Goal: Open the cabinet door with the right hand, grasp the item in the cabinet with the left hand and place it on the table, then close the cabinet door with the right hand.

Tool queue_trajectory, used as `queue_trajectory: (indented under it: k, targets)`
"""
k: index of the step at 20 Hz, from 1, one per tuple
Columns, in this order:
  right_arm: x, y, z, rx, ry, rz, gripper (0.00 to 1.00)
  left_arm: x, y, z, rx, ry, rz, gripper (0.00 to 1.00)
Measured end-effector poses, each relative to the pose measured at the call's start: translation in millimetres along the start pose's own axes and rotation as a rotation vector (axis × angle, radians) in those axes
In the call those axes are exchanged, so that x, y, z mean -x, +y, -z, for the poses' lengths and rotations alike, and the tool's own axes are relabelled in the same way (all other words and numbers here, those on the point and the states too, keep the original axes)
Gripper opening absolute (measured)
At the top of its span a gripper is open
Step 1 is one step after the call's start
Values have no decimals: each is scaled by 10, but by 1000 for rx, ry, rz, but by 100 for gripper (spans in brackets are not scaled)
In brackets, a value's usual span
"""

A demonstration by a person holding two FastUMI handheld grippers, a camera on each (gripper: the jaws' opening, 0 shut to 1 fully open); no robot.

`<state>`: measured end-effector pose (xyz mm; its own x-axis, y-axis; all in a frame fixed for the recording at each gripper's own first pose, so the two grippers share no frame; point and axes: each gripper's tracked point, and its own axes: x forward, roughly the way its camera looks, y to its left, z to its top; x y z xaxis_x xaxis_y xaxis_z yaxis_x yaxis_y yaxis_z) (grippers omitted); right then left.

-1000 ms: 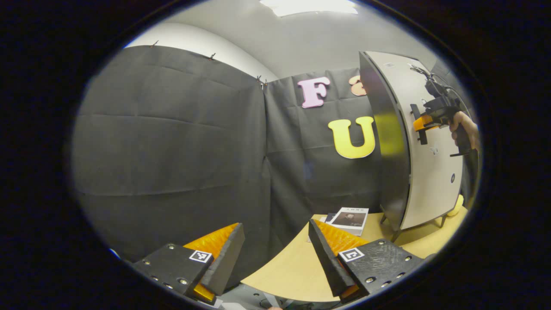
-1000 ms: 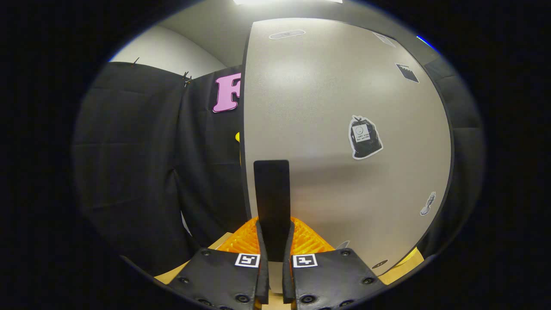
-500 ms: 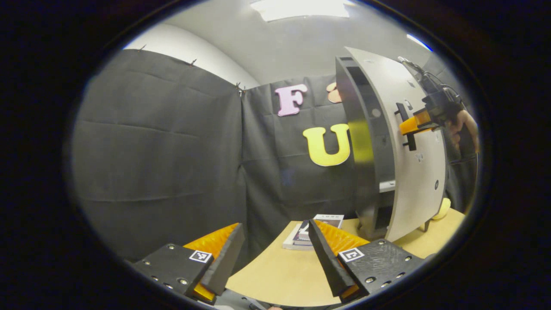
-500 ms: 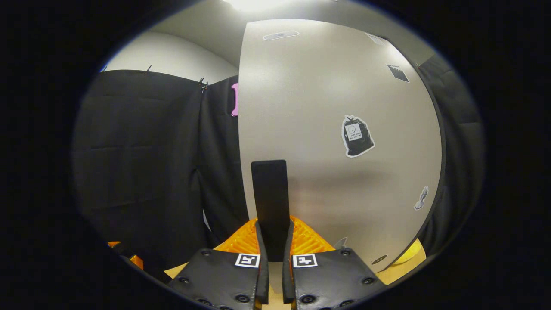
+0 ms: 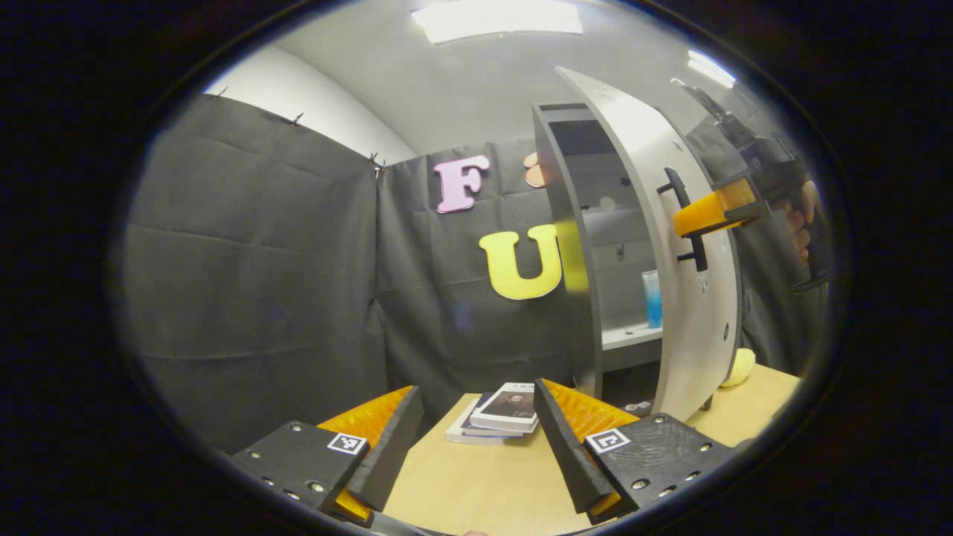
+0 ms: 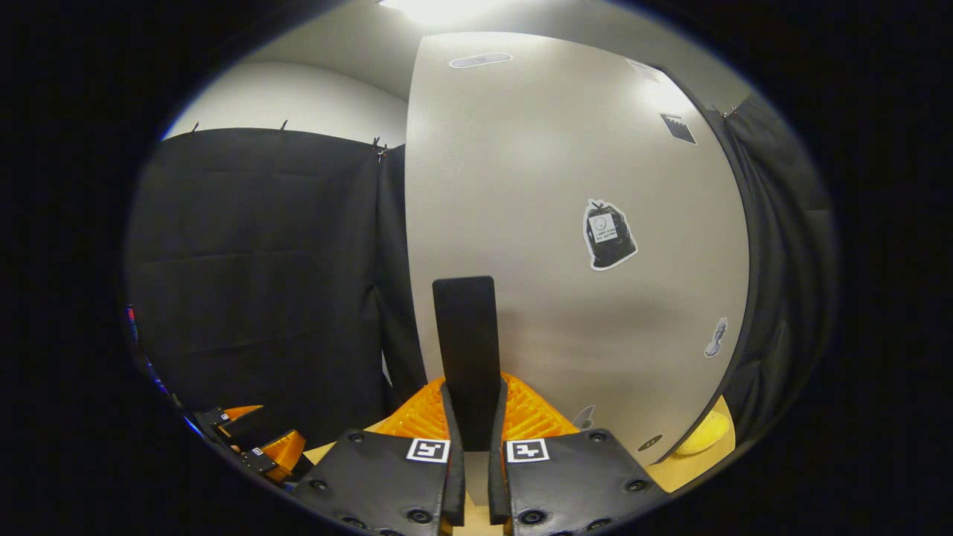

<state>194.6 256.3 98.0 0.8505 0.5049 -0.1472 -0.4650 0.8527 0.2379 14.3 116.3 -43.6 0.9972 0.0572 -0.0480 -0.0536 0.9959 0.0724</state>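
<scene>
Right gripper [image 6: 472,417]: fingers clamped on the black door handle [image 6: 467,350], one finger to each side, handle standing upright between them. Left gripper view shows the same grip from the side; right gripper [image 5: 689,217] reaches in level from the right, and the person's hand [image 5: 800,219] wraps its grip behind, fingers curled.

Cabinet door [image 6: 566,298], pale grey, stands partly swung open. A sticker of a black bag [image 6: 608,234] sits on its outer face, a smaller sticker [image 6: 715,337] near its right edge.

Cabinet [image 5: 572,246], dark grey, stands at the table's far right corner. Interior open to view past the door's edge. Task item: a blue cup [image 5: 653,298], upright on the cabinet's white shelf [image 5: 629,336], partly hidden by the door.

Left gripper [image 5: 476,439]: jaws wide apart, holding nothing, hovering low over the near edge of the tan table [image 5: 484,484], pointed toward the cabinet. Right gripper view catches it at lower left [image 6: 257,447].

Stack of books [image 5: 495,417] lies on the table left of the cabinet's foot. A yellow object [image 5: 737,366], kind unclear, rests on the table beyond the door.
</scene>
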Motion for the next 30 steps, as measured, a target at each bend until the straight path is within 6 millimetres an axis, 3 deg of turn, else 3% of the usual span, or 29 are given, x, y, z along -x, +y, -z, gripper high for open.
queue_trajectory:
  k: [11,21,26,30]
  targets:
    - [146,-153,36,-3,15,-112,14,-191,-1076,-166,47,-18,138,91]
    - [368,-301,34,-3,-17,-126,14,-186,-1954,-276,77,-13,243,91]
    - [468,-402,22,0,-31,-109,13,-166,-2313,-469,76,-36,282,91]
    - [548,-508,16,-9,-36,-86,13,-135,-2474,-557,75,-50,283,91]
